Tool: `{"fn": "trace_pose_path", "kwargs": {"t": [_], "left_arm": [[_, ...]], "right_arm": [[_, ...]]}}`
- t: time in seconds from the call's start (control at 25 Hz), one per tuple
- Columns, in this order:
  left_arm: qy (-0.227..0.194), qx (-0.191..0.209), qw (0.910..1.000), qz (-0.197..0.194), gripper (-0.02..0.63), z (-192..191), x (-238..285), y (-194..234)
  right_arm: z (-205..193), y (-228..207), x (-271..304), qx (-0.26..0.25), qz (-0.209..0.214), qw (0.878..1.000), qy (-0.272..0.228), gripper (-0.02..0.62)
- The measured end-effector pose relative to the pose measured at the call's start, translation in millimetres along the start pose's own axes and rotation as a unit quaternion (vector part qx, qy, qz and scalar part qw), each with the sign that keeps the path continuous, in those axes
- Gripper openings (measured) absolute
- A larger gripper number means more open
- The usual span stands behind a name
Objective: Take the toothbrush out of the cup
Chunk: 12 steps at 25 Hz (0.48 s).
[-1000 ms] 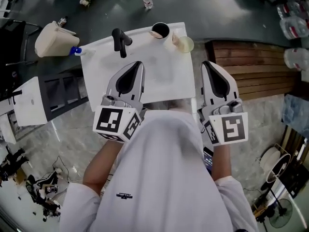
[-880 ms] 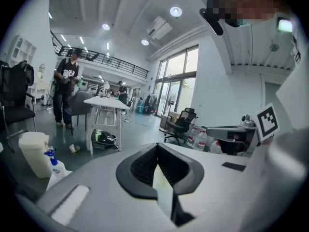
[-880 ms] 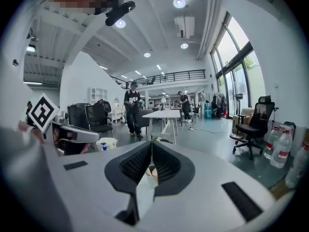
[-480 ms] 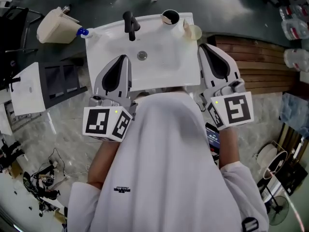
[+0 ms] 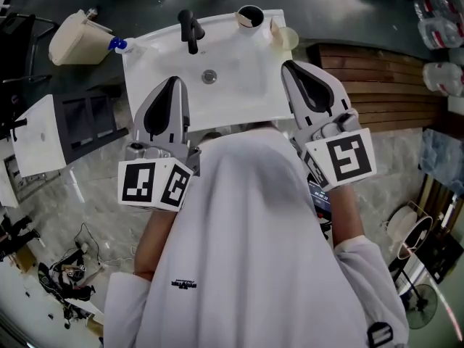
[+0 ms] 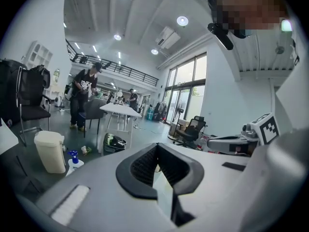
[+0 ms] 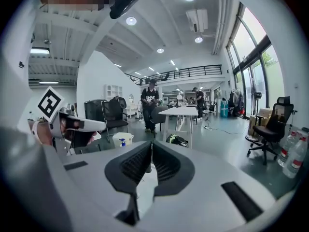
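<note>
**Ana:** Where is the cup?

**Ben:** We see the round black cup [image 5: 254, 11] on the far right corner of the white sink [image 5: 243, 93]. Something pale leans inside it. We think it is the toothbrush [image 5: 244, 22], but it is very small from up here.

**Ana:** What is next to it?

**Ben:** A see-through yellowish cup [image 5: 288, 39] stands just beside it, at the sink's right edge. The black tap [image 5: 190, 29] stands at the far edge, left of the black cup. The round metal drain [image 5: 209, 76] is in the bowl of the sink, near the tap.

**Ana:** And our two grippers?

**Ben:** We hold the left gripper [image 5: 172, 83] over the near left part of the sink. In its own view its jaws [image 6: 156, 146] are pressed together with nothing between them. The right gripper [image 5: 288, 65] hangs over the right edge. Its jaws [image 7: 150, 144] are closed too, and they hold nothing.

**Ana:** Does either one touch the black cup?

**Ben:** No. Both are well apart from it. The right one is nearer.

**Ana:** What is on the floor?

**Ben:** A cream plastic tub [image 5: 75, 42] sits past the sink's far left corner. A bottle with a blue top [image 5: 118, 46] stands between the tub and that corner.
</note>
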<state>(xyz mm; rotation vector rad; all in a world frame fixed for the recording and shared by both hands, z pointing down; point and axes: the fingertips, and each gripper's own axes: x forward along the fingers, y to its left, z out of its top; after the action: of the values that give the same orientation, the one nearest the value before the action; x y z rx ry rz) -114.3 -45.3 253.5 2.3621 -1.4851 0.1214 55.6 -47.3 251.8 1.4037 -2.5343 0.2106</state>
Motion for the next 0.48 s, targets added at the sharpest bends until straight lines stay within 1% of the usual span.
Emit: {"fn": "trace_pose_path", "kwargs": {"t": [0.16,0.48], "left_arm": [[0.001,-0.004,1.0000,-0.006,0.005,-2.6,2.6,-2.3],[0.012,-0.004,0.9997,-0.021,0.005,-8.0,8.1,-9.7]], "right_arm": [[-5.8,2.1,-1.5,-0.002,-0.004,1.000,0.010,0.008],[-4.8,1.2,-2.9,-0.006,-0.006,1.000,0.010,0.008]]}}
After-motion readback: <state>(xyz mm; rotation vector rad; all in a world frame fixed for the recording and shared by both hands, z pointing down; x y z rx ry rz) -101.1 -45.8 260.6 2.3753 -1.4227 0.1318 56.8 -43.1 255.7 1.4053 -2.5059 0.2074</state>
